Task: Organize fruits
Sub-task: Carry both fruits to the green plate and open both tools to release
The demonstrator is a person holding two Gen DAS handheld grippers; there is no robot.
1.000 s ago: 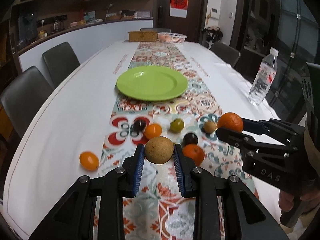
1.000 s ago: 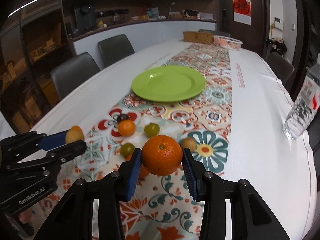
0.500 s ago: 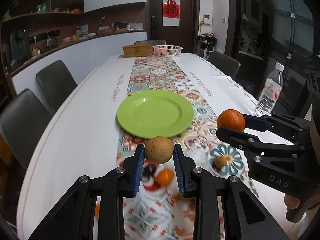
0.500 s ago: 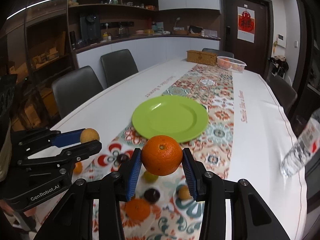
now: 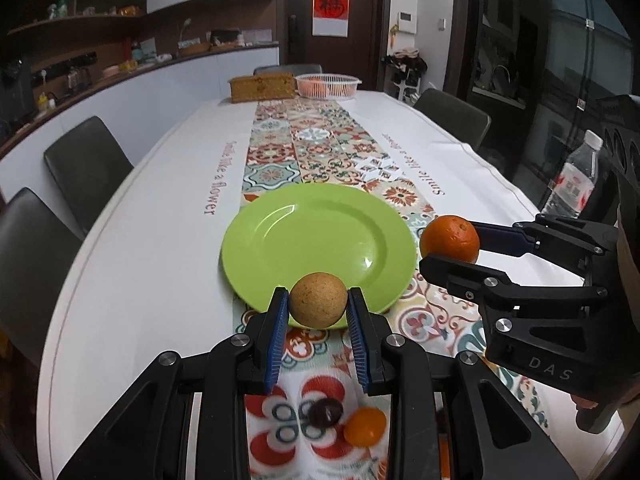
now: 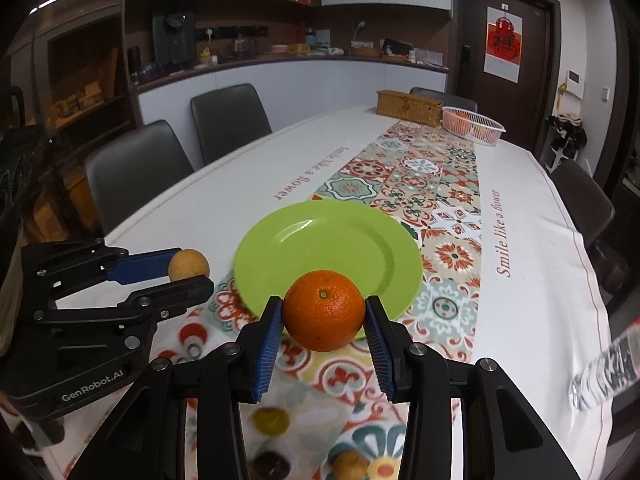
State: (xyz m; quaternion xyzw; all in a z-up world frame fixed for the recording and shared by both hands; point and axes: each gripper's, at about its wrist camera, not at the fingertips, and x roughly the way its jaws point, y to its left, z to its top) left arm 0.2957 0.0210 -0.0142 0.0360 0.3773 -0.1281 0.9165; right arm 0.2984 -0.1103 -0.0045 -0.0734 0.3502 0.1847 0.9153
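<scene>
My left gripper is shut on a round tan-brown fruit and holds it above the near rim of the green plate. My right gripper is shut on an orange, held above the near rim of the same plate. The orange also shows in the left wrist view, right of the plate. The tan fruit shows in the right wrist view, left of the plate. Small fruits lie on the patterned runner below: a small orange one, a dark one, a yellow-green one.
A water bottle stands at the right table edge. A wicker box and a white basket sit at the far end. Chairs line both sides of the long white table.
Both grippers have lifted and moved forward with their fruits, from above the loose fruits to the plate's near rim. The loose fruits now lie beneath the fingers.
</scene>
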